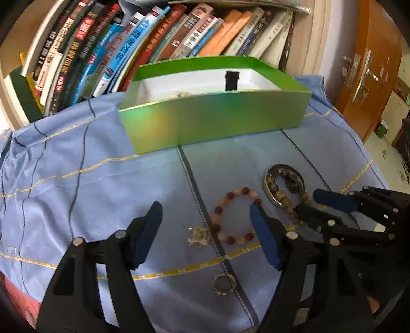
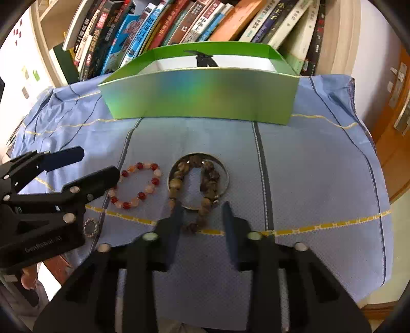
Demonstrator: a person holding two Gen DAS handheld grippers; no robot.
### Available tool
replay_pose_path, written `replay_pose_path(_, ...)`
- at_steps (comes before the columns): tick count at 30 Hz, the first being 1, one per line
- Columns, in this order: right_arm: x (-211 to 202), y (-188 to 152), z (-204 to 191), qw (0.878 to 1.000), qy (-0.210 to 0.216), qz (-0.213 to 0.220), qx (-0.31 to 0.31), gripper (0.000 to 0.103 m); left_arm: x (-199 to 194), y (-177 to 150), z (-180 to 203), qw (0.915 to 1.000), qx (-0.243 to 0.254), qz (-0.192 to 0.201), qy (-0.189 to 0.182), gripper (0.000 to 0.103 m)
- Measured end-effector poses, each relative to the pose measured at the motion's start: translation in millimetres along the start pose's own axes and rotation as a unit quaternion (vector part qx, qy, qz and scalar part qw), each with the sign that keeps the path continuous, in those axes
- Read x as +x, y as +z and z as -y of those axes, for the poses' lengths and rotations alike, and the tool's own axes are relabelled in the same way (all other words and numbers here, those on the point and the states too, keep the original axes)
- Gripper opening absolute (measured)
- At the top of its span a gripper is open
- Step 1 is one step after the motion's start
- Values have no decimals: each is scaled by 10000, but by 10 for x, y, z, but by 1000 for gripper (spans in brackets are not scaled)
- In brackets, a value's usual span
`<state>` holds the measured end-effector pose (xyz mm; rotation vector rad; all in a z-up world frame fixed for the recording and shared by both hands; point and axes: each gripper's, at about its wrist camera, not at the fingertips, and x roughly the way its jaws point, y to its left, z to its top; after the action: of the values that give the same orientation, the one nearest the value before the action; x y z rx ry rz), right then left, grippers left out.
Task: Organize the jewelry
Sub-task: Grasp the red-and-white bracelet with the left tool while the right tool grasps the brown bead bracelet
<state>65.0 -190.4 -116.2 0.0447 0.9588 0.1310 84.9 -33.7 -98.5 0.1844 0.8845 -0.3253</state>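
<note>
1. My left wrist view shows a small pale trinket (image 1: 198, 237) on the blue cloth (image 1: 102, 179), just left of the red-and-pink bead bracelet (image 1: 234, 215); in my right wrist view the left gripper (image 2: 98, 165) hides that spot.
2. Only the left view looks down into the green box (image 1: 212, 115): white lining, a black upright piece (image 1: 232, 80) near the back wall, and something pale near the front wall that I cannot identify.
3. A small sparkly ring (image 1: 223, 283) lies near the desk's front edge; in the right view it sits beside the left gripper's body (image 2: 90, 227).
4. The brown bead bracelet (image 2: 202, 189) lies draped across a metal bangle (image 2: 225, 169) mid-desk, its tail reaching toward me.
5. My right gripper (image 2: 202, 215) has its fingers apart, straddling that tail, gripping nothing. My left gripper (image 1: 206, 217) is also spread wide, around the red bracelet, holding nothing.
6. Open cloth lies right of the bangle to the desk's right edge, and between jewelry and box. Books (image 2: 179, 23) stand behind the box.
</note>
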Motion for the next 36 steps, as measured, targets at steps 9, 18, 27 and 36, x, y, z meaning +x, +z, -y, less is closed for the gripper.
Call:
replay_pose_path(9,-247,-36,209,9992,-101,304,228,8,201,3,113,9994,101,-272,-161,47)
replay_pose_path(18,-561,15,587,9946,-369,747,623,8,270,52,20,9995,-104,-293,18,11)
replay_pose_path(27,-384,-129,794,9929,-629,410,921,33,156,92,-193,9987,-342,-140,354,13)
replay_pose_path(36,-216,-146,719,9948,-657,199,753,34,277,64,-40,9994,-132,-292,100,22)
